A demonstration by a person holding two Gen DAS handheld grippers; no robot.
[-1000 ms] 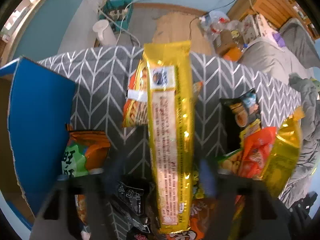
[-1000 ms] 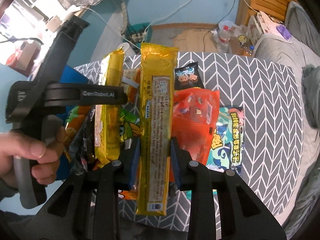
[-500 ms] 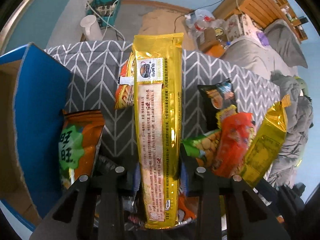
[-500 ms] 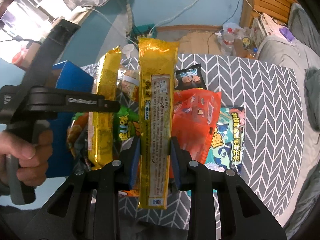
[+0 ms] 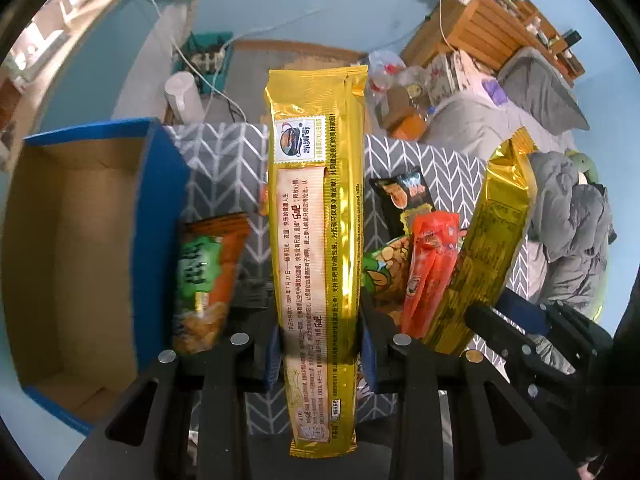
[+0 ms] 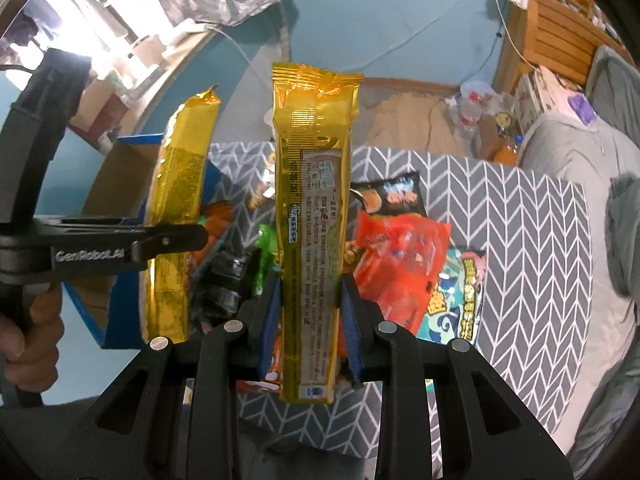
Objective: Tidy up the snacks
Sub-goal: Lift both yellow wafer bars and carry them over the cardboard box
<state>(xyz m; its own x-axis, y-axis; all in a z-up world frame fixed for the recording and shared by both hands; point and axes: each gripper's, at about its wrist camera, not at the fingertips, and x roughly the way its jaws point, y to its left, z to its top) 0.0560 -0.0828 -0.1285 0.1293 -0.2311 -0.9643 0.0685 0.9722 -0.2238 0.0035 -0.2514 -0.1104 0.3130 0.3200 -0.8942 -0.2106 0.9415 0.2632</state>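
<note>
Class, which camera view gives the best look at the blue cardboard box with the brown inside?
The left wrist view: the blue cardboard box shows its open brown interior and most of its walls. The right wrist view shows only parts of the box behind the left gripper's gold snack packet.

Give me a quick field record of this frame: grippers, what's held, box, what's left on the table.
left gripper: shut on a long gold packet, held clear of the table
right gripper: shut on a second gold packet, also lifted
box: blue outside, bare cardboard inside, open, at the table's left edge; visible part holds nothing
table: grey cloth with white chevrons
snacks left on table: orange-green bag beside the box, red bag, black bag, teal cartoon bag
</note>
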